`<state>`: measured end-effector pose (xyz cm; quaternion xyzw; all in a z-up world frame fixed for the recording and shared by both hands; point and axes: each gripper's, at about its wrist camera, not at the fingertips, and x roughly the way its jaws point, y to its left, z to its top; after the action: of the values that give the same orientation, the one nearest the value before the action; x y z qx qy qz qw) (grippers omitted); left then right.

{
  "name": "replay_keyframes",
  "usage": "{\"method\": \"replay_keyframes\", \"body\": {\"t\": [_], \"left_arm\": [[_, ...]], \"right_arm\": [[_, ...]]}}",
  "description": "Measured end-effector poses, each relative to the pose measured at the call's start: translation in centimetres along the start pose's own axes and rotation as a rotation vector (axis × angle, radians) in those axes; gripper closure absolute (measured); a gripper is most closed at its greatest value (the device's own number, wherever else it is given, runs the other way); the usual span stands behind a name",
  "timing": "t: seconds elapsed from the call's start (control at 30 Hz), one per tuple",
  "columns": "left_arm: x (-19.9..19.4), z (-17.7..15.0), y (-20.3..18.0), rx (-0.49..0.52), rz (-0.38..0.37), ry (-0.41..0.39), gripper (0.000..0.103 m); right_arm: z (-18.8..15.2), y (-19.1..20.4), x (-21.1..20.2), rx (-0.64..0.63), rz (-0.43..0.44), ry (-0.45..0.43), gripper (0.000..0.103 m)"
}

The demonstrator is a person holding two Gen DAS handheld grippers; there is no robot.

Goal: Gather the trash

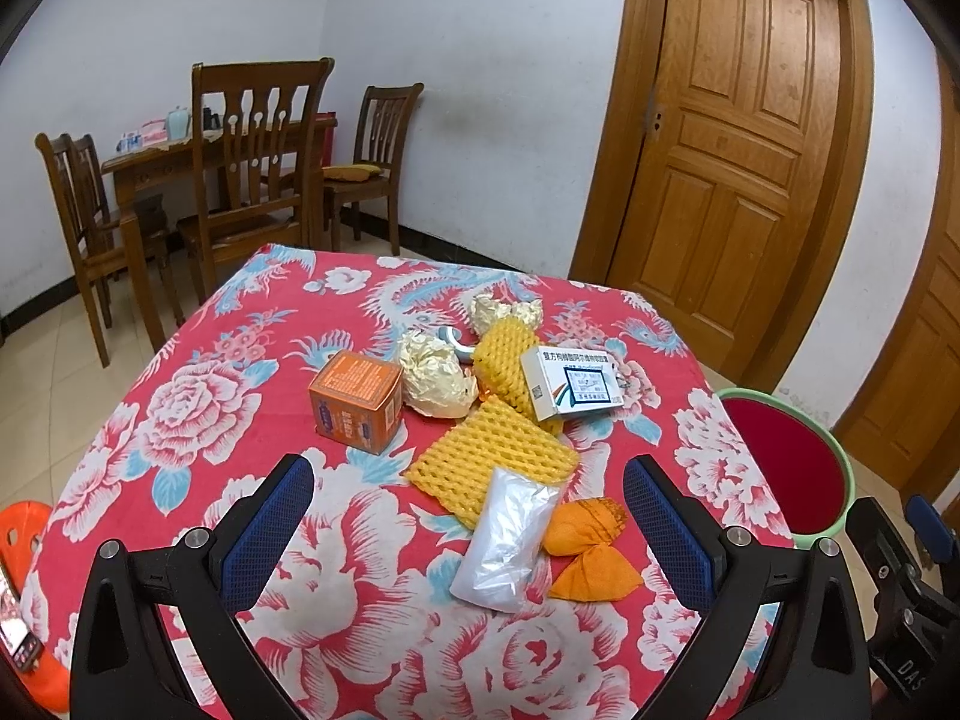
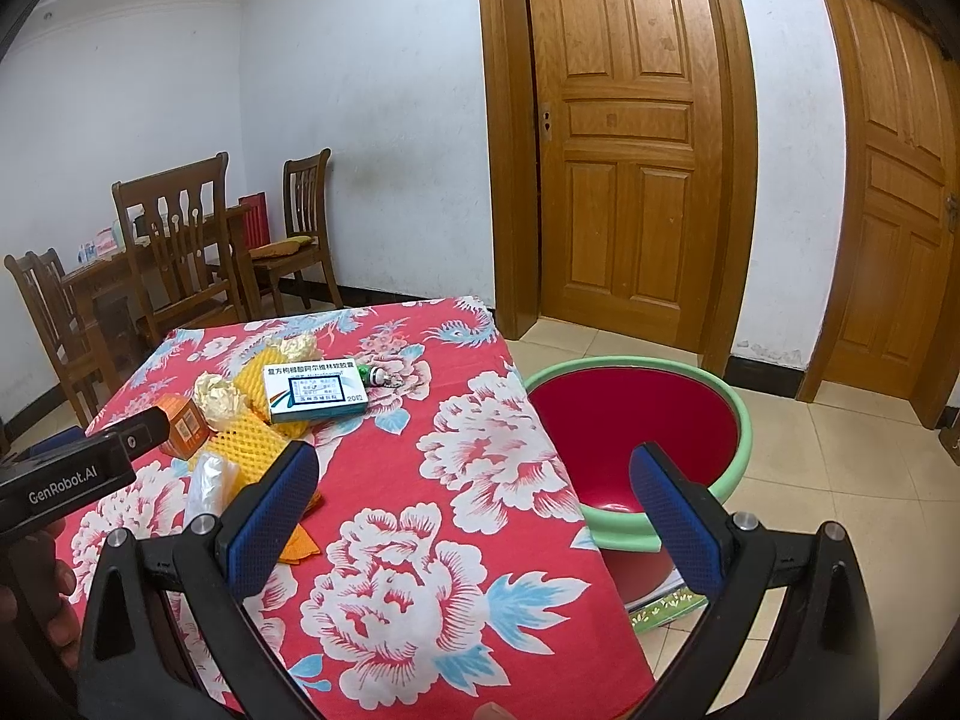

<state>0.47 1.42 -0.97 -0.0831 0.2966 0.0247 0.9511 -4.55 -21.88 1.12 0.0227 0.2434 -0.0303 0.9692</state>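
Observation:
Trash lies on the red floral tablecloth (image 1: 198,420): an orange box (image 1: 355,401), crumpled cream paper (image 1: 435,373), yellow foam nets (image 1: 489,468), a white medicine box (image 1: 570,383), a clear plastic bag (image 1: 507,537) and orange wrappers (image 1: 588,543). My left gripper (image 1: 468,531) is open and empty, above the plastic bag. My right gripper (image 2: 474,513) is open and empty over the table's right edge, beside the red basin with a green rim (image 2: 636,414). The medicine box (image 2: 315,391) and foam net (image 2: 255,441) also show in the right wrist view.
The basin (image 1: 786,462) stands on the floor right of the table. Wooden chairs (image 1: 258,156) and a dining table stand behind. Wooden doors (image 2: 624,132) are at the back right. An orange stool (image 1: 27,546) is at the left.

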Motion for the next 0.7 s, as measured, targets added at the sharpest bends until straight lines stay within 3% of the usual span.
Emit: {"method": "replay_keyframes", "body": {"t": [0.7], "left_arm": [[1.6,0.5,0.8,0.021,0.038,0.028,0.001]], "right_arm": [[0.4,0.8,1.5,-0.031,0.012,0.025,0.001]]}}
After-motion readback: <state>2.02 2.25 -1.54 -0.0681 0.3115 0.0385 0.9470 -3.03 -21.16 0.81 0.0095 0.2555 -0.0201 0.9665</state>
